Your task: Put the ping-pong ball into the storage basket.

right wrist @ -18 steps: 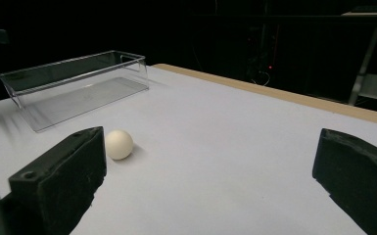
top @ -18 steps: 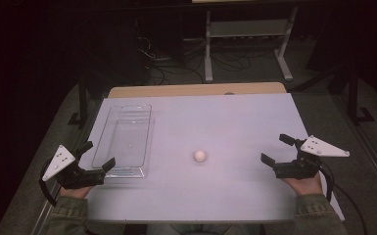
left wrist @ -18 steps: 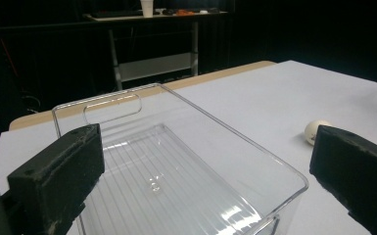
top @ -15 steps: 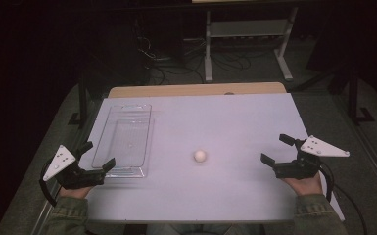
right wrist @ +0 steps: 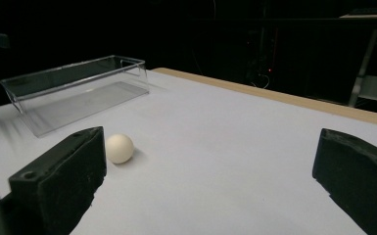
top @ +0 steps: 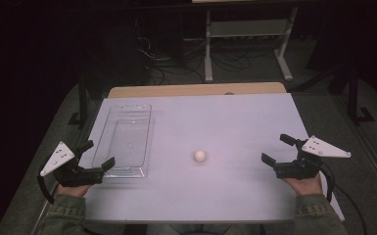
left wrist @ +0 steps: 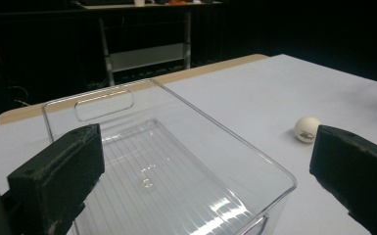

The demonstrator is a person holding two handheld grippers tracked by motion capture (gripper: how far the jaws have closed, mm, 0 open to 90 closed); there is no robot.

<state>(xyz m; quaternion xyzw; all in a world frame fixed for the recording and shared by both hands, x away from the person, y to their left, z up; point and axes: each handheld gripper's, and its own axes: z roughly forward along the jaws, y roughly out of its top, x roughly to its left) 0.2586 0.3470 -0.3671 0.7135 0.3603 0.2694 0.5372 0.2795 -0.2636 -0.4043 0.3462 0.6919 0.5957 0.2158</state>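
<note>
Ball (top: pixel 200 155) sits alone on the white table (top: pixel 225 117), a little near of the middle, with bare surface all round it. My right gripper (top: pixel 283 152) waits near the table's right edge, well apart from the ball, its jaws spread wide with nothing between them; along those jaws in the right gripper view the ball (right wrist: pixel 119 148) lies just beside the left jaw's tip. My left gripper (top: pixel 94 158) rests at the near left corner, jaws likewise wide apart and holding nothing, pointed at the near end of the clear plastic bin (top: pixel 122 142). The bin lies lengthwise along the left side, and the ball is off to its right, not touching it.
</note>
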